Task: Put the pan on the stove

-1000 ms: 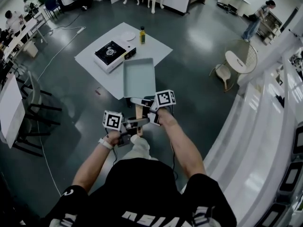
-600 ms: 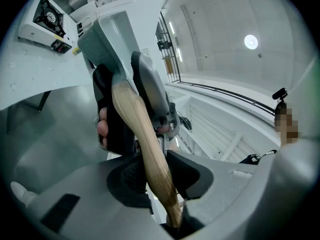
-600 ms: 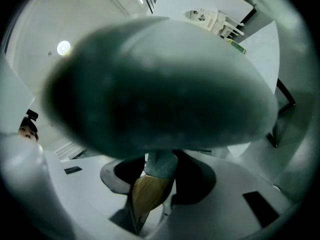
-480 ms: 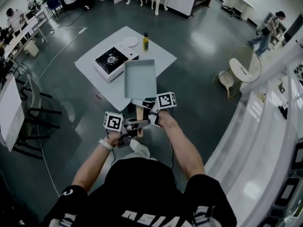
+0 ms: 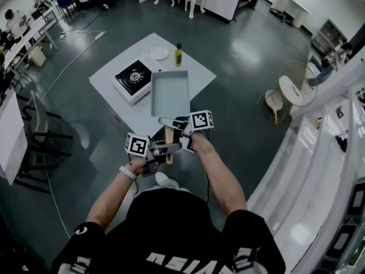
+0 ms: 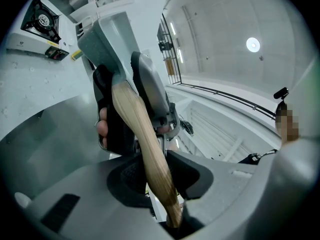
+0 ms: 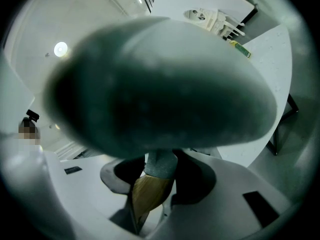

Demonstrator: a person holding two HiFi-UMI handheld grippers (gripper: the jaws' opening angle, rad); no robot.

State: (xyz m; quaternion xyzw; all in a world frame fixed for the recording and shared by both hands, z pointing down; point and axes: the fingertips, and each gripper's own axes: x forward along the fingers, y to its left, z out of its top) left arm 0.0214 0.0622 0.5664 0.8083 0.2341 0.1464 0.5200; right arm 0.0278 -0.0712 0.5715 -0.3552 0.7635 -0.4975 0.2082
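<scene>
A grey-blue rectangular pan (image 5: 169, 93) with a wooden handle (image 5: 169, 137) is carried level in front of the person. My left gripper (image 5: 165, 148) is shut on the rear of the wooden handle (image 6: 145, 149). My right gripper (image 5: 172, 123) is shut on the handle's neck close to the pan. In the right gripper view the pan's underside (image 7: 160, 84) fills most of the picture above that gripper (image 7: 157, 171). The stove (image 5: 132, 79), a black-topped white portable burner, sits on a white table (image 5: 194, 67) ahead, beyond the pan.
A dark bottle (image 5: 178, 54) and a small white plate (image 5: 159, 53) stand on the table behind the stove. A round white chair (image 5: 293, 87) is at the right, dark chairs (image 5: 43, 130) at the left. A white curved counter (image 5: 319, 170) runs along the right.
The table with the stove has come nearer and sits lower in the head view. Both grippers keep the same hold on the pan's handle.
</scene>
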